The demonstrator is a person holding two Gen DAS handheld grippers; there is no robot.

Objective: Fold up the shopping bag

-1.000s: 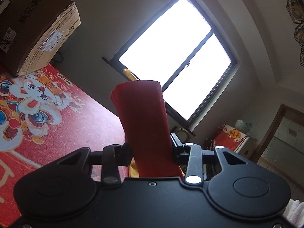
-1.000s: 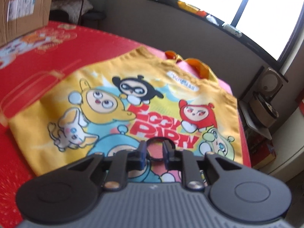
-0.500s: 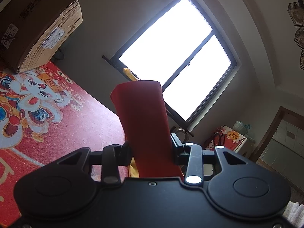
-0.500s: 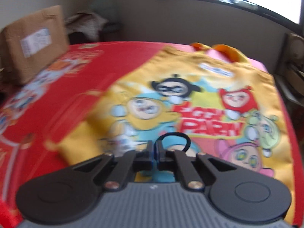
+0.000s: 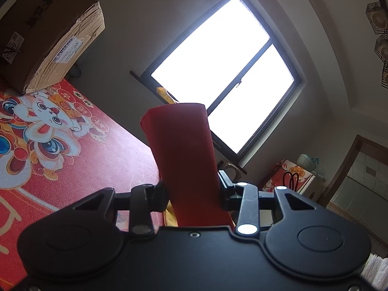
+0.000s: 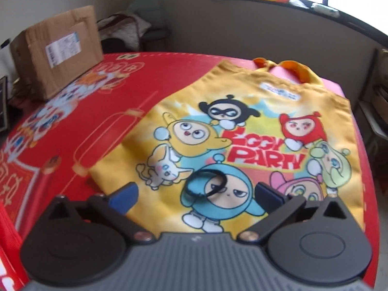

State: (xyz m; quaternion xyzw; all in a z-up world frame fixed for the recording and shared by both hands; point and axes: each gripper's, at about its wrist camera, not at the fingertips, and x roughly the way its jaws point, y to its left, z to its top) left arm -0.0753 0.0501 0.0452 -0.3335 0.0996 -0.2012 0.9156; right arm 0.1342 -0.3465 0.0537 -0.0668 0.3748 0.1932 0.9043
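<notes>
In our left gripper (image 5: 194,189) we hold a rolled red fabric piece (image 5: 184,155), the pads pressed on both its sides, a yellow scrap showing beneath. Our right gripper (image 6: 196,194) is opening, its jaws spread wide and pressing on nothing; a black ring (image 6: 206,181) lies between them on the yellow shopping bag (image 6: 242,145), spread flat on the red tablecloth (image 6: 97,101) just ahead. A cardboard box (image 6: 58,48) stands far left.

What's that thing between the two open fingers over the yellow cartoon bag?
A black ring, a loop like a hair tie, lies on the bag between the right gripper's opening jaws, in the right wrist view.
</notes>
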